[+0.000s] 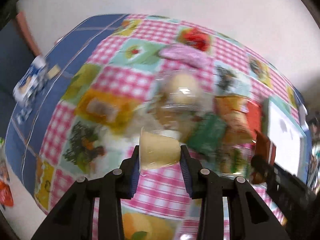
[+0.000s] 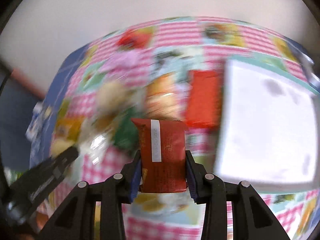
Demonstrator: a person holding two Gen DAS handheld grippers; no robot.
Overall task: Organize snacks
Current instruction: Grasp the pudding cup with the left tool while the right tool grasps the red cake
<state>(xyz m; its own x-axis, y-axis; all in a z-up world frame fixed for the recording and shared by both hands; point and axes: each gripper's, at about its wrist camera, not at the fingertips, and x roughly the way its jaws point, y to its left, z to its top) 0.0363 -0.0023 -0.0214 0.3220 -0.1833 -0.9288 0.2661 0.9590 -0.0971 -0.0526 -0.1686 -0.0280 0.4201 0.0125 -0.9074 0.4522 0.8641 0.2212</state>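
Presently both jaws grip snacks above the bench: left gripper a pudding cup, right gripper a red packet, left of the white tray. Advisable: carry level, release low inside tray.

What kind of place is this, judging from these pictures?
Probably a home dining or kitchen table against a plain wall. A patchwork tablecloth with pink gingham and fruit pictures covers it, assorted snack packets lie scattered on it, and a white box sits at one side.
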